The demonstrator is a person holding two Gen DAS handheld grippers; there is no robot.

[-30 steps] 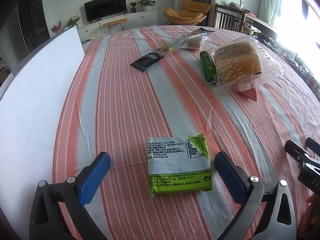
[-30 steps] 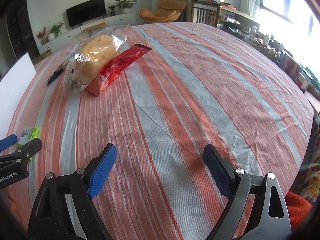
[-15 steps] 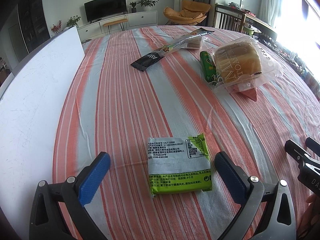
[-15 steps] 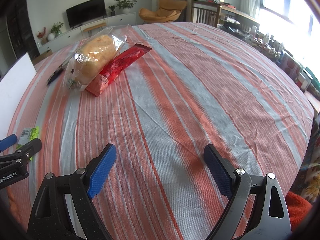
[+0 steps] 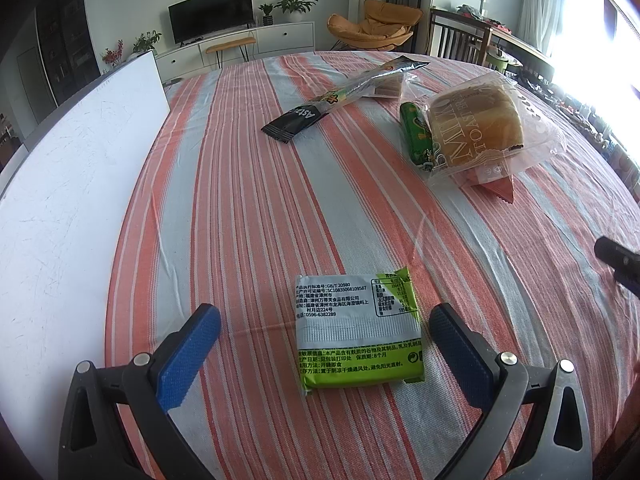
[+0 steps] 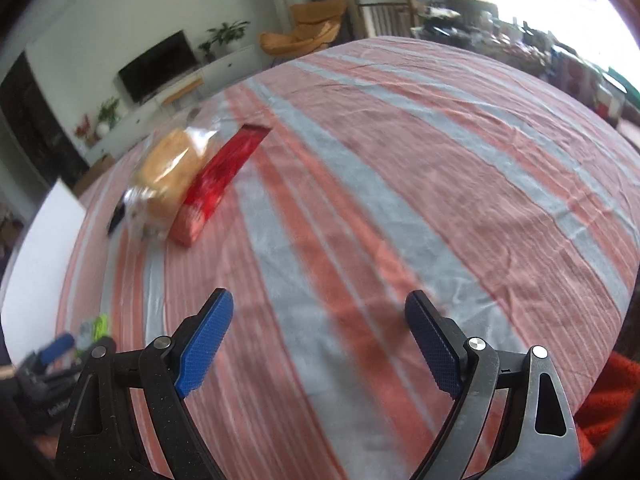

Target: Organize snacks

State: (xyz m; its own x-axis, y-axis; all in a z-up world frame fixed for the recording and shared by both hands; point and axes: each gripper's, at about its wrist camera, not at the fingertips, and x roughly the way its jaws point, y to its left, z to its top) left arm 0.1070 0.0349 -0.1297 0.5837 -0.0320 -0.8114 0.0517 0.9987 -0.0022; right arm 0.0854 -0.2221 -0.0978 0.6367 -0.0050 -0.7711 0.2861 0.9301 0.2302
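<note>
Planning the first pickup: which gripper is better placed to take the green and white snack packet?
Left. The left gripper is open with the green and white snack packet lying flat between its fingers. The right gripper is open over bare striped tablecloth, with no snack near.

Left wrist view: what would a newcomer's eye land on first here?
The green-and-silver snack packet lying flat on the striped tablecloth, between the open fingers of the left tool. Farther off to the right, a bagged toast loaf rests partly on a red packet.
</note>
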